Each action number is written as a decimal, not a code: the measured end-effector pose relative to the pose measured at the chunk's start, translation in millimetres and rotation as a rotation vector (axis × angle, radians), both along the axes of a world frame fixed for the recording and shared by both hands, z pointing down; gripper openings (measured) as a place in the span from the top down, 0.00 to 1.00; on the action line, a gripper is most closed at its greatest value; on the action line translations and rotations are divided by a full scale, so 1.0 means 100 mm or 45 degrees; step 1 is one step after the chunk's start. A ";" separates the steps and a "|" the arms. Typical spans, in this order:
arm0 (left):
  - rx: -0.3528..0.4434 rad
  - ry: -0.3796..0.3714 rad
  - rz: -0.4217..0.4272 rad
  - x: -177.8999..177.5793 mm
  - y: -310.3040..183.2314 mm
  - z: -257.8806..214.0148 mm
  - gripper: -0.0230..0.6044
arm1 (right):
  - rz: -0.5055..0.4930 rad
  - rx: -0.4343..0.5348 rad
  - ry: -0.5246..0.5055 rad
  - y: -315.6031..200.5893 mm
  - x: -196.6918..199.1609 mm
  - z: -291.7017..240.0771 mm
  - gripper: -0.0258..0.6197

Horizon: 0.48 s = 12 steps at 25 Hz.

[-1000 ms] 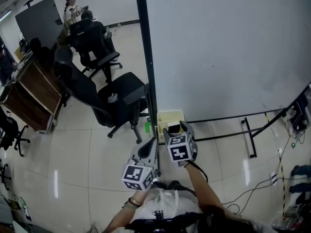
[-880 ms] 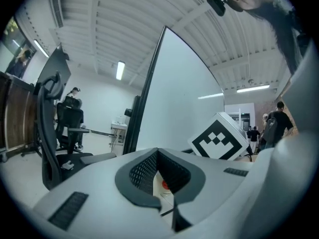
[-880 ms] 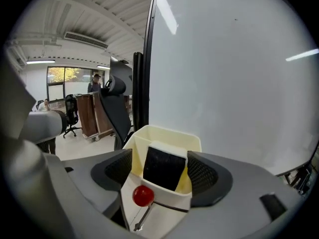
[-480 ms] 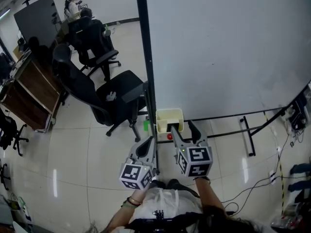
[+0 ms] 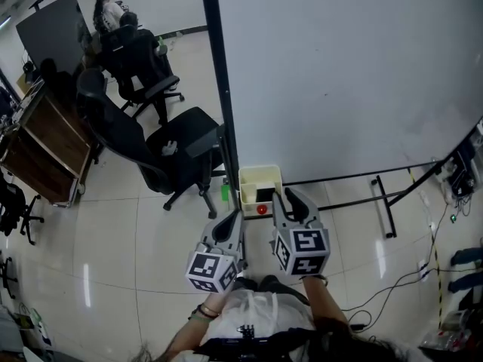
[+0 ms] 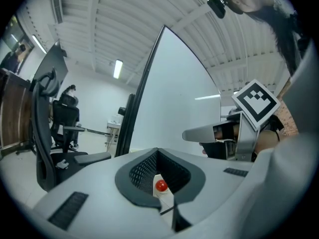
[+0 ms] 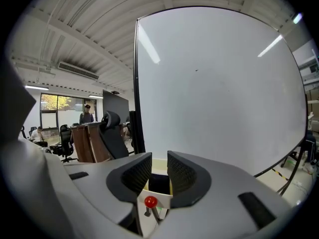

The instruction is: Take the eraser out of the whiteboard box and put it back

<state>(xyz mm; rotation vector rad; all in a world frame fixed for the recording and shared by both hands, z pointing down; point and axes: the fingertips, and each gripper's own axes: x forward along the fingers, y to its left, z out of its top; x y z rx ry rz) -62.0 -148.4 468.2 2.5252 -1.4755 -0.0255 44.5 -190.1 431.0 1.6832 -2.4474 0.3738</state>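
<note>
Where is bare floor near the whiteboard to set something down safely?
Free: the tiled floor between the black office chair and the picture's lower left, and the strip below the whiteboard between the yellow box and the stand foot. Crowded: the wooden desk at upper left and the cables at lower right.

**Box**: pale yellow, rectangular, open at the top. It lies just ahead of the tips of the right tongs, whose jaws have just closed with nothing between them. Along those jaws, its yellow inner wall shows through the narrow gap.

**Eraser**: a dark block inside the box, at the end nearer the tongs. It sits just left of the right tongs' tips and is not gripped. In the right gripper view it shows dark beyond the gap.
</note>
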 end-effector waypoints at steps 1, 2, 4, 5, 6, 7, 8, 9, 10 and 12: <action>0.000 0.000 -0.007 -0.02 0.00 0.00 0.99 | -0.006 0.001 0.003 0.00 -0.01 0.00 0.78; 0.001 0.001 -0.014 -0.03 0.00 0.00 0.99 | -0.009 0.000 0.004 -0.01 -0.02 0.01 0.78; 0.001 0.000 -0.023 -0.06 -0.01 0.00 0.99 | -0.014 0.000 0.006 -0.02 -0.02 0.06 0.78; 0.000 -0.001 -0.027 -0.07 -0.01 0.00 0.99 | -0.017 0.000 0.003 -0.02 -0.02 0.06 0.78; -0.001 -0.002 -0.031 -0.08 0.00 0.00 0.99 | -0.021 0.000 0.000 -0.02 -0.04 0.06 0.78; -0.002 -0.003 -0.034 -0.09 0.00 0.00 0.99 | -0.026 0.000 -0.003 -0.02 -0.05 0.05 0.78; -0.003 -0.003 -0.038 -0.10 0.00 0.00 0.99 | -0.031 0.000 -0.003 -0.03 -0.07 0.03 0.78; -0.003 -0.003 -0.041 -0.11 0.00 0.00 0.99 | -0.036 0.000 -0.002 -0.03 -0.08 0.02 0.78; -0.003 -0.003 -0.043 -0.11 0.00 0.00 0.99 | -0.040 0.000 0.001 -0.03 -0.09 0.01 0.78; -0.003 -0.003 -0.045 -0.11 0.00 0.00 0.99 | -0.041 0.000 0.004 -0.03 -0.09 0.01 0.78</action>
